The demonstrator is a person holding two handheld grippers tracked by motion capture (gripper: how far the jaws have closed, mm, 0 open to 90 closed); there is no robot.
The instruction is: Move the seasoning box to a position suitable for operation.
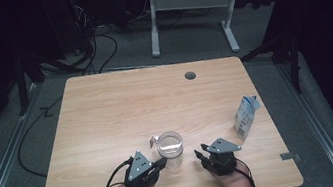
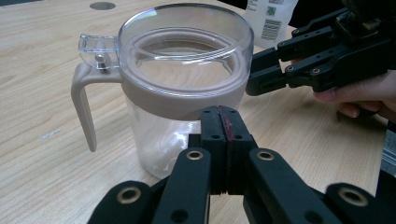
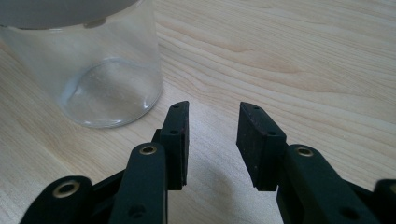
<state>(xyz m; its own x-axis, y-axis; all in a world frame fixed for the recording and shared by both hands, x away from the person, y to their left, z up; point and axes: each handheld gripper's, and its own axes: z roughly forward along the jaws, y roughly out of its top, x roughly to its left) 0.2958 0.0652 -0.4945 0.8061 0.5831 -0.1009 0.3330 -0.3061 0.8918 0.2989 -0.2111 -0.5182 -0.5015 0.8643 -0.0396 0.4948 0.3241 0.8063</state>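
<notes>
Closed left claw against jug

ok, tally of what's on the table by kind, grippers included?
Clear jug with lid and handle: 1
Small carton: 1
Grippers: 2, the left gripper with jaws shut, pressed against the jug's wall, and the right gripper with jaws apart, nothing between them
Total: 4
</notes>
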